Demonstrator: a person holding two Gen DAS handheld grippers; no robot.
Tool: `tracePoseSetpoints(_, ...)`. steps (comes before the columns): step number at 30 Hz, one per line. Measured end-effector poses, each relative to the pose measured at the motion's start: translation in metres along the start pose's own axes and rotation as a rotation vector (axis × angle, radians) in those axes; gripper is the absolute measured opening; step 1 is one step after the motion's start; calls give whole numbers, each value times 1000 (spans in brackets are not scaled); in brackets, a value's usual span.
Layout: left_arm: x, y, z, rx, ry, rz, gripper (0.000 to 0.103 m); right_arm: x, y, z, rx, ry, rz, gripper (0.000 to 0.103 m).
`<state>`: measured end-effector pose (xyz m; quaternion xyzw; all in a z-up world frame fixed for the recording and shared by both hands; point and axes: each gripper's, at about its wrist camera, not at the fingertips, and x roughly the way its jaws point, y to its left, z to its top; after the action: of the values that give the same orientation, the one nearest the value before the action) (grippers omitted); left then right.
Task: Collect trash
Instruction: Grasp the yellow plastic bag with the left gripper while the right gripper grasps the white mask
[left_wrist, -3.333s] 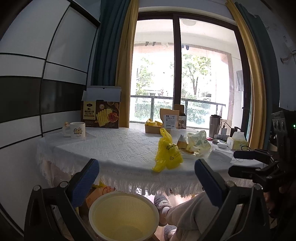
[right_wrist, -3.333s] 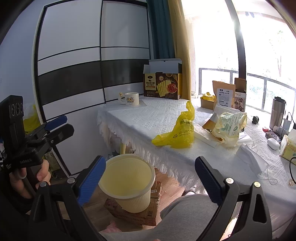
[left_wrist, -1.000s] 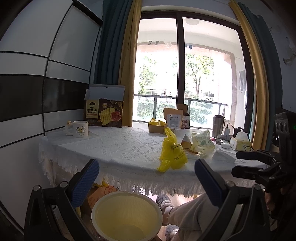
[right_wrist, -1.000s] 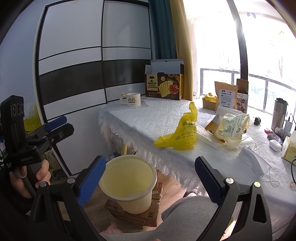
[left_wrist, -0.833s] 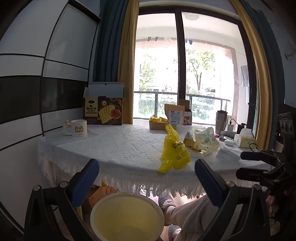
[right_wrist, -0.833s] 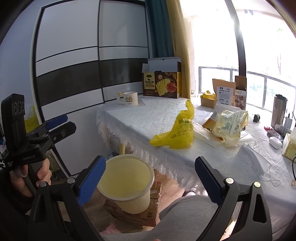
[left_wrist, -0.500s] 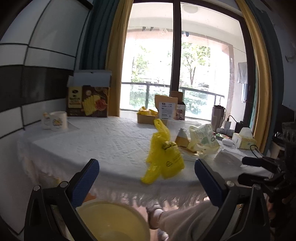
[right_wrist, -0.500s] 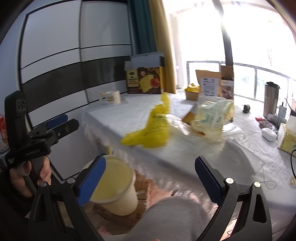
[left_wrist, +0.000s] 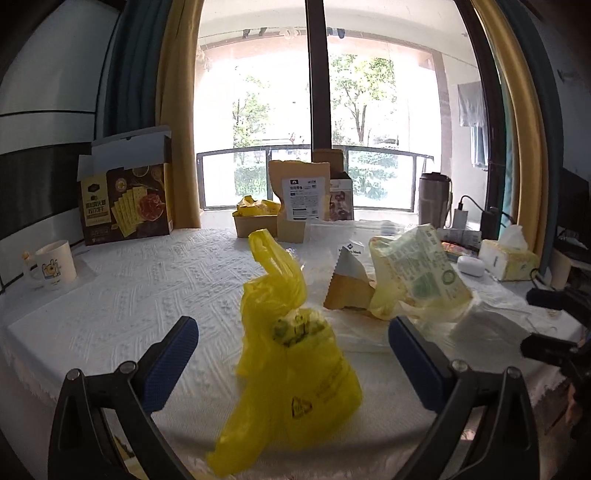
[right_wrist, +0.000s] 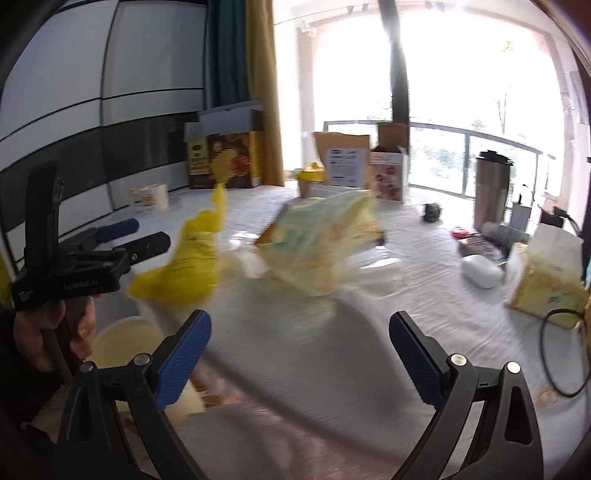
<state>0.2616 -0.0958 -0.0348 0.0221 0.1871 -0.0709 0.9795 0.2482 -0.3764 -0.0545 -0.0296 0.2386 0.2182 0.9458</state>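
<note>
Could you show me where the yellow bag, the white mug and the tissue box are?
yellow bag (left_wrist: 299, 354): left wrist view, on its bulging middle.
white mug (left_wrist: 55, 264): left wrist view, on its side, by the cartoon print.
tissue box (left_wrist: 511, 260): left wrist view, on its front face.

A white mug with a cartoon picture (left_wrist: 55, 264) stands at the left edge of the table with the white lacy cloth (left_wrist: 155, 291). Behind it stands an open dark cracker box (left_wrist: 127, 206), and a tall silver metal cup (left_wrist: 434, 197) stands by the window.

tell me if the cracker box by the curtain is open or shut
Open. The cracker box stands upright with its white top flap lifted above the printed front, beside the yellow curtain.
</note>
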Motion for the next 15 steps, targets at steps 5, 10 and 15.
tracePoseSetpoints(5, 37, -2, -4, -16, 78, -6, 103, 4, -29, -4, 13, 7, -48, 96)
tracePoseSetpoints(10, 59, -4, -11, -18, 172, -8, 82, 4, -46, -11, 40, 21, -61, 96)
tracePoseSetpoints(15, 58, -8, -15, -3, 194, -17, 51, 12, -48, -18, 43, 47, -63, 96)
